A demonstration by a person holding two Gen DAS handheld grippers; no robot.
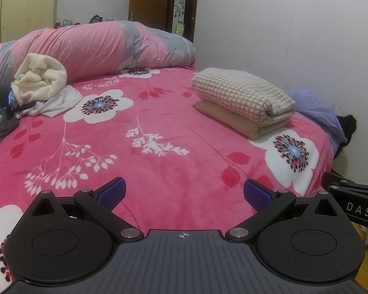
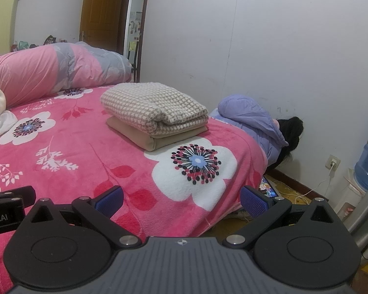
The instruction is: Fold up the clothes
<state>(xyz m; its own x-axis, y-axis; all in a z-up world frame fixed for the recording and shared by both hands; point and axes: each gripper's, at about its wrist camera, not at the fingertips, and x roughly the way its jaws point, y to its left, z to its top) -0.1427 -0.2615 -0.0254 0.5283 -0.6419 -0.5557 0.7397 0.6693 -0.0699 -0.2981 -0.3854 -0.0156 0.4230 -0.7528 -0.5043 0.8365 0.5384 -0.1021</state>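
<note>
Fingers of both your left gripper (image 1: 184,193) and right gripper (image 2: 181,199) are spread and empty. Folded stack (image 1: 243,101) sits ahead, right of the left fingers; the unfolded pile (image 1: 40,85) waits far left, likely next.

A home bedroom is showing here: a bed (image 1: 159,132) is lying under a pink floral blanket, with a rolled pink-and-grey quilt (image 1: 90,46) resting along its far side. Folded clothes (image 2: 157,120) are sitting on the bed, while a wooden door (image 2: 100,12) is standing open and yellow wardrobes (image 1: 19,5) are lining the wall.
</note>
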